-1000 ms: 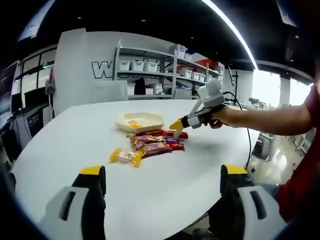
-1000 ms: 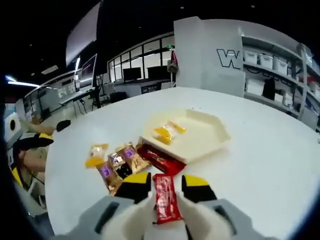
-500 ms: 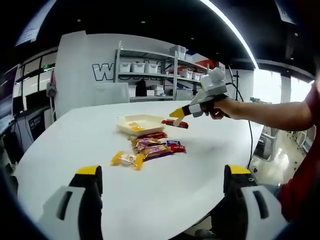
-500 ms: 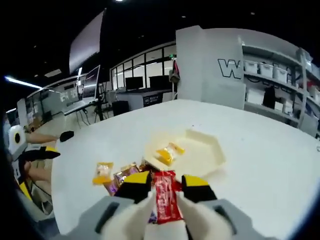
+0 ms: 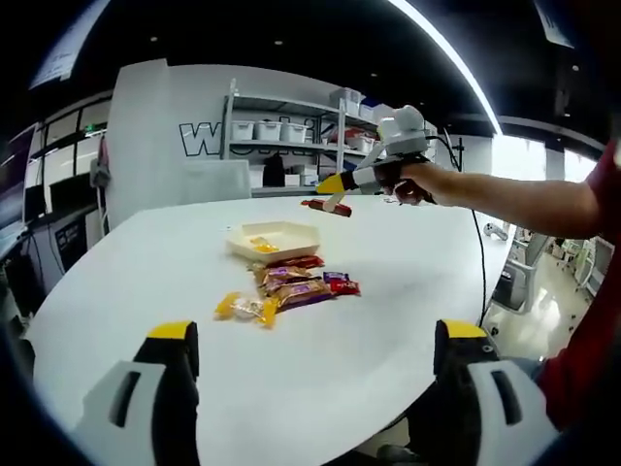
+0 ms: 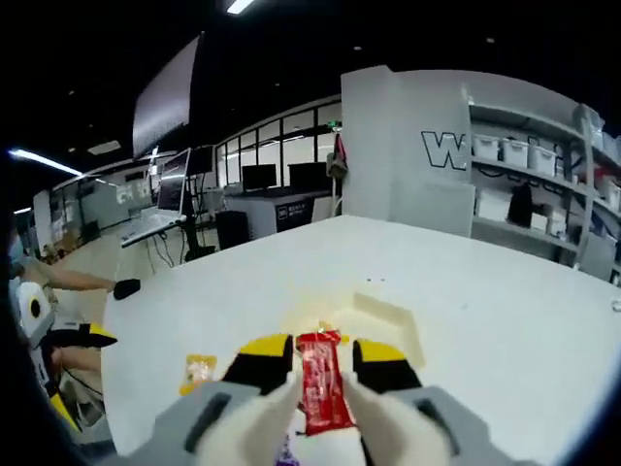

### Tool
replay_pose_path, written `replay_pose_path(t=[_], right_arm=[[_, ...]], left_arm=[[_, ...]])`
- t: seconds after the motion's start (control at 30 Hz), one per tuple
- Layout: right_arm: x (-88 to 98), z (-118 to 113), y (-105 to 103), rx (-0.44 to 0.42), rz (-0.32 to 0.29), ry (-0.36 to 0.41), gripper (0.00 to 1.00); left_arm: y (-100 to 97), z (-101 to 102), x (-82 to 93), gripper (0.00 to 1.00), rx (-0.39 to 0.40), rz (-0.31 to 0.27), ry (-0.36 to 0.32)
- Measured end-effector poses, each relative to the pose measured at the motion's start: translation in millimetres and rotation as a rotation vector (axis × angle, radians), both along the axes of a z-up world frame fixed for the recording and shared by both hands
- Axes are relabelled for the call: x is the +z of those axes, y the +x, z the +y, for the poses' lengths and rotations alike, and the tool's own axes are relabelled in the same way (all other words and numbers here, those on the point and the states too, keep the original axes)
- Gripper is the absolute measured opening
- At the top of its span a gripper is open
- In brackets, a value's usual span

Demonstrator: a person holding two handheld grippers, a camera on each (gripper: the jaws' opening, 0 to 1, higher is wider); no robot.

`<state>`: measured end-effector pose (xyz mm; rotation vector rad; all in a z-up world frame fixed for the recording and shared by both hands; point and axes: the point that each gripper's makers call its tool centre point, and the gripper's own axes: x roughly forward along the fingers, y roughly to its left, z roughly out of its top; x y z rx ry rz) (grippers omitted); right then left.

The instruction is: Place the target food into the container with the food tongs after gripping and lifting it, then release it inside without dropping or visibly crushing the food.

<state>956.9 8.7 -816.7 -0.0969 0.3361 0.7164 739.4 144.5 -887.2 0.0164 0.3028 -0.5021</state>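
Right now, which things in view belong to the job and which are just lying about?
Job:
- red snack packet, clamped in the right gripper, lifted above the table
- cream tray, one yellow packet inside

Lying about:
- pile of wrapped snacks on the white table
- left gripper, open, holding nothing
- shelves with bins

From my feed I can read very little. A large outlined letter "W" stands on the white wall panel (image 6: pixel 408 136) in the right gripper view; more letters follow it, but the shelving (image 6: pixel 539 155) cuts them off. In the left gripper view the same white wall panel (image 5: pixel 160 136) shows that "W" again, with the rest hidden behind the shelving (image 5: pixel 291 136). The print on the snack wrappers (image 5: pixel 291 284) is too small for me to read.
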Motion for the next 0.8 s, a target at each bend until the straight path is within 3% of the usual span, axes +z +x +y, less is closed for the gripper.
replay_pose_path(t=[0.2,0.3,0.8], right_arm=[[13.2,6.7,5.9,0.003,-0.026,-0.001,0.19],[12.5,8.5,9.3,0.007,-0.041,-0.031,0.19],[15.2,16.2,26.2,-0.001,-0.038,-0.028,0.19]], left_arm=[[0.2,1.3,1.3,0.99,0.001,-0.003,0.001],[0.6,2.8,1.0,0.98,0.004,-0.001,0.001],[0.3,7.0,-0.5,0.98,0.012,0.004,0.013]])
